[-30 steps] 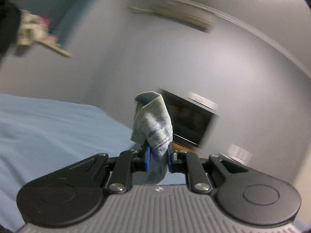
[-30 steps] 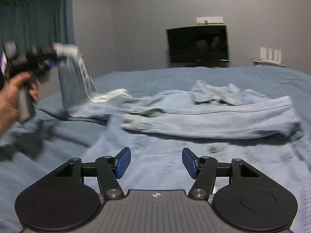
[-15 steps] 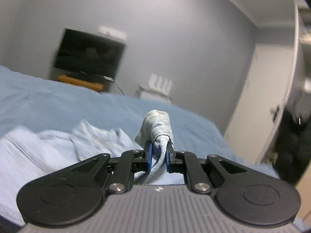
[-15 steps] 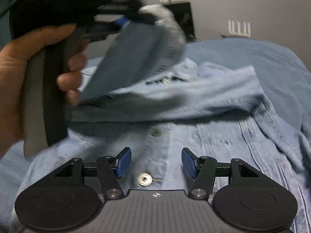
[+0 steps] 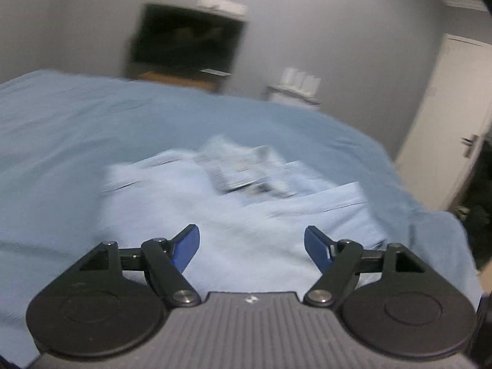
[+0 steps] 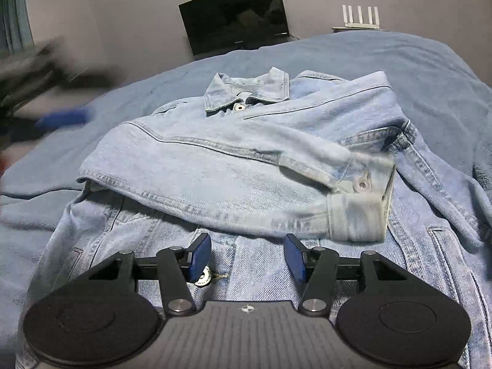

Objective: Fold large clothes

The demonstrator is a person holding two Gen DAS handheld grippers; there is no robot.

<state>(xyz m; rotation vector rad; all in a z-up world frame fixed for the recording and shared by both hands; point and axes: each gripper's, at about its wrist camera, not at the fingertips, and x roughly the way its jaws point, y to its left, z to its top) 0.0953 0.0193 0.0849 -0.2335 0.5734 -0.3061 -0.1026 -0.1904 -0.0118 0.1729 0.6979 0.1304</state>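
Note:
A light blue denim jacket [image 6: 246, 160] lies front up on the blue bed [image 6: 399, 61]. Its sleeve [image 6: 233, 184] is folded across the chest, with the cuff [image 6: 359, 212] at the right. The collar [image 6: 249, 89] points away from me. My right gripper [image 6: 248, 256] is open and empty, low over the jacket's lower front by a metal button [image 6: 203, 275]. My left gripper [image 5: 251, 247] is open and empty above the blurred jacket [image 5: 246, 215]. It also shows as a blur at the left of the right wrist view [image 6: 61, 117].
A dark TV [image 6: 235, 27] stands against the grey wall beyond the bed. A white router [image 6: 361, 17] sits on a shelf to its right. A white door [image 5: 446, 123] is at the right in the left wrist view. Curtains [image 6: 15, 21] hang at the far left.
My left gripper has let go of the sleeve cuff, opened and pulled back to the left. The sleeve now lies across the jacket's chest. My right gripper stayed open over the lower front.

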